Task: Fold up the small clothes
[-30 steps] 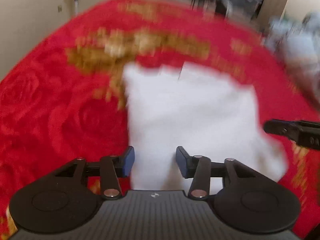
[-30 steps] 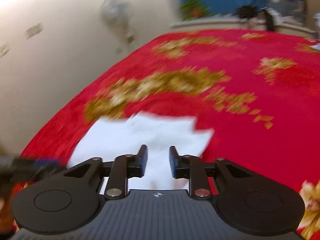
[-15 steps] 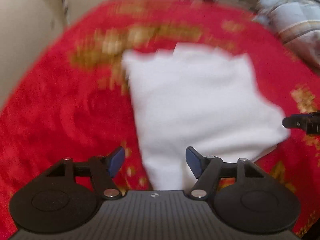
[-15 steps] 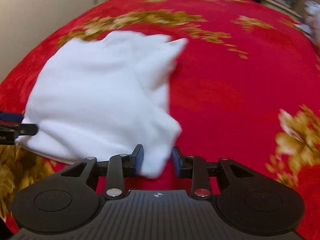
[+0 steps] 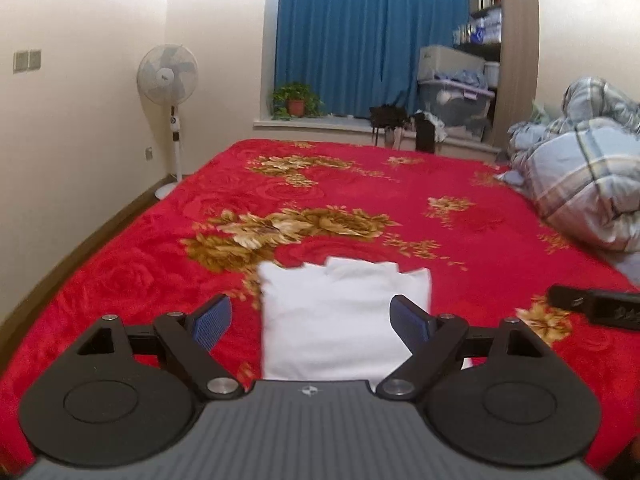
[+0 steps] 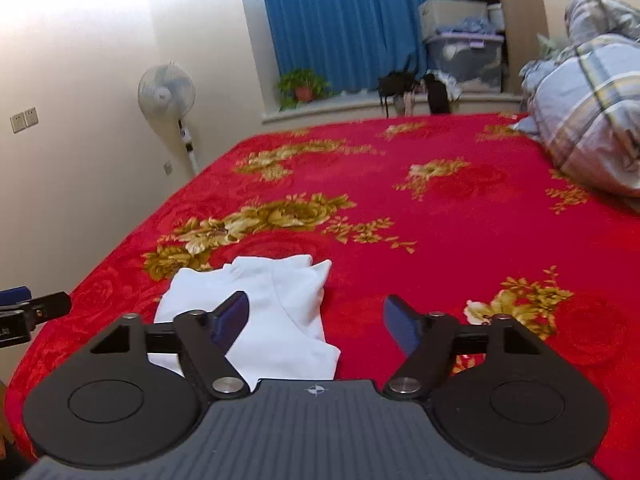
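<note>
— Red floral blanket (image 5: 400, 216) covers the bed, blue curtain (image 5: 368, 36) behind. Where is the garment?

— White folded garment (image 5: 340, 320) lies flat on the blanket's near end. Left gripper (image 5: 310, 322) hovers spread wide over it, gripping nothing; right gripper (image 6: 316, 322), equally spread and unloaded, sits just beside the garment's edge.

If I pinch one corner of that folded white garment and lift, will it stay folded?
Probably not: the white garment looks like soft, thin cloth, so it would likely droop and unfold. Its loose layered edges suggest little stiffness. It likely drags on the plush red blanket.
</note>
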The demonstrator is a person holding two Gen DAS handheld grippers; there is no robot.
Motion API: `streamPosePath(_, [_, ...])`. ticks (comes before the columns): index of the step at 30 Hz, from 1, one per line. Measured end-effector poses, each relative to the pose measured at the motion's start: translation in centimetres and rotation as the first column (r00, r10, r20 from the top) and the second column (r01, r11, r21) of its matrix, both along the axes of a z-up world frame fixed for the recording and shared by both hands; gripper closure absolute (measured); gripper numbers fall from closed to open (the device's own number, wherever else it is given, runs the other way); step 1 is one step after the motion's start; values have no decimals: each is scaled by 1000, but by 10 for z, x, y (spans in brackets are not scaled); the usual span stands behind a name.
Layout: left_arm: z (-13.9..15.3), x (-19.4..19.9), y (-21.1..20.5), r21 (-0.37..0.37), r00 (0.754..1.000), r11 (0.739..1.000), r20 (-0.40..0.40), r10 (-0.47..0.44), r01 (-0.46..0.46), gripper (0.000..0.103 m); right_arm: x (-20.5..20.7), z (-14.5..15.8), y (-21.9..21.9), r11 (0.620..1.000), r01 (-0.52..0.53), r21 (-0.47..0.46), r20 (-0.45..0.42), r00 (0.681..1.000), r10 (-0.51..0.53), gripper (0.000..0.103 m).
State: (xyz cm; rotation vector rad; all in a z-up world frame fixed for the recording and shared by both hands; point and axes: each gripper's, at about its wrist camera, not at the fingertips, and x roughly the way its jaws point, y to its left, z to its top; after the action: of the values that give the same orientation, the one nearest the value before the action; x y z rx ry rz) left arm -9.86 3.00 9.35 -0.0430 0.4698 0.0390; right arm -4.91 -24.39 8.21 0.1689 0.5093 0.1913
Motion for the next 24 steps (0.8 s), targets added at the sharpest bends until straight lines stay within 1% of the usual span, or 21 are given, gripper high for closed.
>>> streamPosePath(2, [-19, -11, -8, 6, 1000, 1000, -2, 2, -2, 2, -13, -11, 4, 1000, 6, -19, 22, 1000, -6, 22])
streamPosePath(3, [-33, -13, -12, 27, 1000, 999, -13, 22, -21, 0, -17, -20, 7, 999, 9, -43, 23, 1000, -8, 22])
streamPosePath(4, [-41, -12, -15, 52, 998, 998, -47, 40, -38, 0, -18, -28, 11, 997, 9, -81, 4, 1000, -8, 22])
streamPosePath(5, [-46, -8, -18, 66, 994, 997, -97, 57, -51, 0, -14, -35, 17, 994, 1, -109, -14, 1000, -3, 22])
streamPosePath(6, [-48, -7, -18, 45, 994, 998, -99, 48, -44, 0, -15, -38, 20, 993, -13, -121, -15, 1000, 11, 22])
streamPosePath(7, [-48, -6, -16, 32, 996, 999, -81, 40, -37, 0, -16, -40, 23, 992, -32, -125, -6, 999, 32, 21])
streamPosePath(8, [-49, -4, -17, 46, 997, 998, -65, 51, -48, 0, -15, -41, 27, 990, -45, -137, 4, 999, 46, 21])
streamPosePath(10, [-53, 0, -17, 87, 994, 993, -64, 89, -83, 0, -15, -43, 34, 983, -56, -174, 22, 998, 60, 20])
streamPosePath(11, [-56, 3, -15, 82, 992, 992, -79, 97, -91, 0, -16, -43, 37, 981, -59, -185, 25, 998, 65, 20])
streamPosePath(12, [-58, 6, -12, 58, 989, 993, -106, 106, -101, 0, -15, -45, 39, 980, -63, -190, 24, 997, 69, 20])
streamPosePath(15, [-62, 10, -2, -13, 980, 991, -154, 128, -132, 0, -12, -48, 45, 980, -71, -183, 6, 997, 73, 20])
streamPosePath(19, [-63, 15, 4, -15, 977, 990, -162, 137, -141, 0, -11, -49, 50, 981, -80, -178, -5, 997, 80, 20])
streamPosePath(24, [-65, 19, 5, -17, 977, 991, -170, 131, -136, 0, -10, -52, 57, 976, -94, -197, -7, 995, 95, 20])
